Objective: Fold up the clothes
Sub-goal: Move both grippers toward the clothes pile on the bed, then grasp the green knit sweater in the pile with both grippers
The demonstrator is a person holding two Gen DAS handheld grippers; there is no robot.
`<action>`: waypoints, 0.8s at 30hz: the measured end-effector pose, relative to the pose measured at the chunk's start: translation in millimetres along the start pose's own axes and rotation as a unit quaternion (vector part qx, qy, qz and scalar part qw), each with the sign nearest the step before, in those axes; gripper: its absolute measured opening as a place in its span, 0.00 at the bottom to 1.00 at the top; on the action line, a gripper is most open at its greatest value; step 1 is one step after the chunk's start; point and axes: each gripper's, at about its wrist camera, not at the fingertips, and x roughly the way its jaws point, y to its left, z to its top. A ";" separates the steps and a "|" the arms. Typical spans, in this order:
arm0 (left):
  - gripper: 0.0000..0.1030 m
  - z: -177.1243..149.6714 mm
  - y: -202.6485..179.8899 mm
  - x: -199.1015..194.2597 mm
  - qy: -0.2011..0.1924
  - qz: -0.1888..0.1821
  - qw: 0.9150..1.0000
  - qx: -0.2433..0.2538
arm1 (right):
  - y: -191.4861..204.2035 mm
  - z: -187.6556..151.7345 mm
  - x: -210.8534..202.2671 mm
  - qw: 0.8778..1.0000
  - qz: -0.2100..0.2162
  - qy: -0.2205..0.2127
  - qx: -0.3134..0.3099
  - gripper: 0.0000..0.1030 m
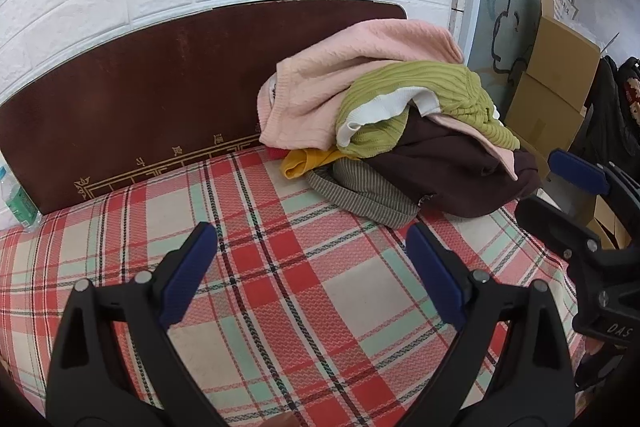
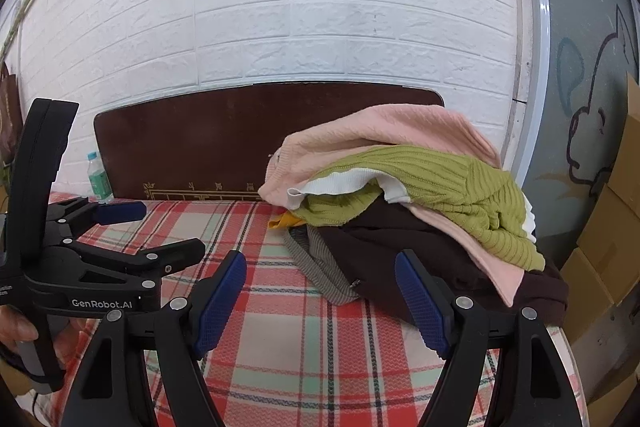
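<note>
A heap of clothes lies at the back right of the plaid-covered surface (image 1: 280, 267). On top is a pink knit sweater (image 1: 340, 75) (image 2: 380, 135). Under it are a green ribbed sweater (image 1: 420, 91) (image 2: 460, 187), a dark brown garment (image 1: 448, 171) (image 2: 400, 259), a yellow piece (image 1: 304, 163) and a grey striped one (image 1: 360, 195) (image 2: 316, 267). My left gripper (image 1: 310, 239) (image 2: 172, 227) hovers open over the plaid, short of the heap. To its right, my right gripper (image 2: 320, 259) (image 1: 560, 195) is open just before the brown garment. Neither holds anything.
A dark brown board (image 1: 160, 87) leans on the white brick wall (image 2: 280, 7) behind the surface. A water bottle (image 1: 18, 199) (image 2: 98, 179) stands at the back left. Cardboard boxes (image 1: 556, 75) and dark hanging clothes (image 1: 616, 107) are to the right. A hand (image 2: 24, 331) holds the left gripper.
</note>
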 end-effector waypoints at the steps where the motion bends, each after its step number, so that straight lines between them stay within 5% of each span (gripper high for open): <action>1: 0.93 0.7 0.2 1.3 0.001 0.000 1.000 0.000 | -0.6 1.1 0.9 1.000 -0.002 0.000 -0.001 0.77; 15: 0.93 10.1 18.2 50.7 0.036 -0.004 0.999 -0.010 | -20.0 33.1 82.4 0.996 -0.030 0.044 -0.077 0.77; 24: 0.93 8.6 29.5 83.8 0.058 -0.006 0.998 -0.022 | -11.6 55.9 189.7 0.961 -0.104 0.094 -0.239 0.75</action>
